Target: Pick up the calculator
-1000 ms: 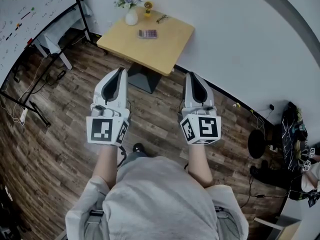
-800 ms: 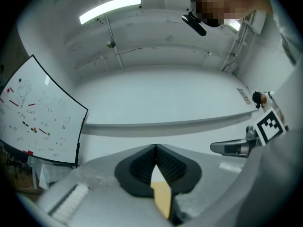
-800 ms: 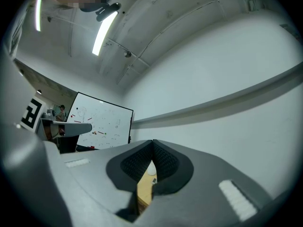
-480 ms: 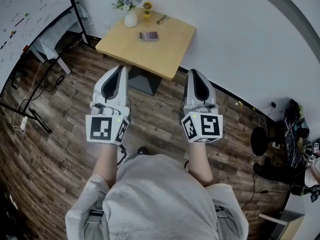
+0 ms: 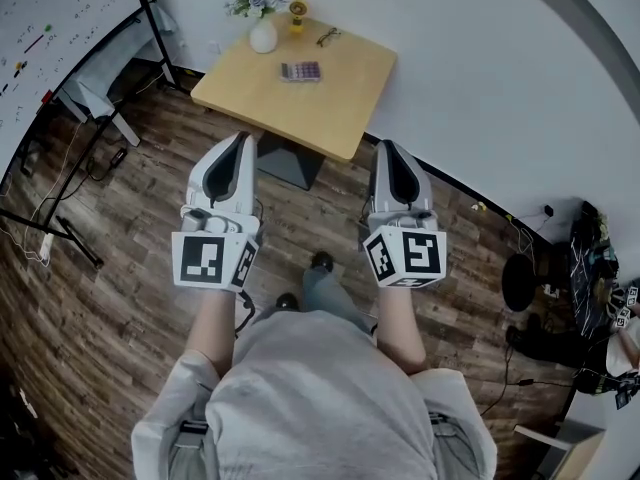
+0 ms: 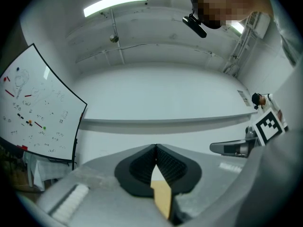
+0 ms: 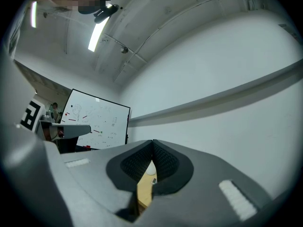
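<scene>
The calculator (image 5: pixel 301 70), small and dark with rows of pale keys, lies flat on the far half of a square wooden table (image 5: pixel 330 113) in the head view. My left gripper (image 5: pixel 243 140) hovers over the floor short of the table's near edge, shut and empty. My right gripper (image 5: pixel 384 146) is level with it, just off the table's near right corner, also shut with nothing in it. In the left gripper view (image 6: pixel 155 147) and the right gripper view (image 7: pixel 152 142) the black pads meet, and a sliver of tabletop shows below them.
On the table's far edge stand a white vase of flowers (image 5: pixel 262 18), a small yellow object (image 5: pixel 297 14) and a pair of glasses (image 5: pixel 327 36). A whiteboard on a stand (image 5: pixel 60 28) is at the left. Cables and dark bags (image 5: pixel 590 268) lie by the right wall. The floor is wood plank.
The table and calculator sit slightly nearer and lower in the head view as I step toward them; a foot now shows between the arms. Both grippers stay shut.
</scene>
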Tool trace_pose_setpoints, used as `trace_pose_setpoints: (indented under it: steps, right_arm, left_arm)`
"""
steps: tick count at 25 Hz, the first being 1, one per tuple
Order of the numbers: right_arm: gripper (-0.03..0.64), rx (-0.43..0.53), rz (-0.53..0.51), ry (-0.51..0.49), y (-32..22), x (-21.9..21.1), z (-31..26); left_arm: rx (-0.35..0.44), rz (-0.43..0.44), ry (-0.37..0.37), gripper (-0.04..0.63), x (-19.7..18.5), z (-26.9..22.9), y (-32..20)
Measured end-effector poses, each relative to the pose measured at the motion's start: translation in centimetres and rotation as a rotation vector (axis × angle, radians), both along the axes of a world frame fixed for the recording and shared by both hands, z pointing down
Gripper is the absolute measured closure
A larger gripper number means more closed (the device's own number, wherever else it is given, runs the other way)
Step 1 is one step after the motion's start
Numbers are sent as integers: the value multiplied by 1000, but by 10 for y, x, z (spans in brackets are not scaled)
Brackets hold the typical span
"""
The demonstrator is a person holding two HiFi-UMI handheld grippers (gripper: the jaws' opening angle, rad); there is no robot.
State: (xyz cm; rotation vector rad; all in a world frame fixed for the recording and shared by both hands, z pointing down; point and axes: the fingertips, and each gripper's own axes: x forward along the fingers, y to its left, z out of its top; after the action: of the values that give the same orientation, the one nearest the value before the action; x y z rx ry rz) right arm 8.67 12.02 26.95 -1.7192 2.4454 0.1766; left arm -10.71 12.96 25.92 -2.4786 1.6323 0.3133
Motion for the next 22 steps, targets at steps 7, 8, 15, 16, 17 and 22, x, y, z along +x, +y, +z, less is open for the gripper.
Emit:
trace_pose_setpoints:
  steps: [7, 8, 15, 16, 17, 22]
  right_arm:
    - [617, 0, -28, -6, -38, -10, 2]
    - [617, 0, -34, -6, -46, -11, 2]
    - [617, 14, -69, -7, -103, -19, -8]
    - [617, 16, -73, -7, -111, -19, -10]
    - [617, 18, -77, -6, -119, -19, -12]
    - [617, 21, -104, -3, -158, -18, -17]
  left_arm:
    - [-4, -29, -5, 590, -10, 3, -31]
    - [-1, -33, -6, 589, -11, 2, -38]
    - [10, -65, -7, 590, -18, -6, -87]
    - [12, -69, -7, 591, -18, -7, -95]
    - [14, -72, -6, 591, -17, -9, -102]
    - [18, -93, -1, 591, -14, -13, -136]
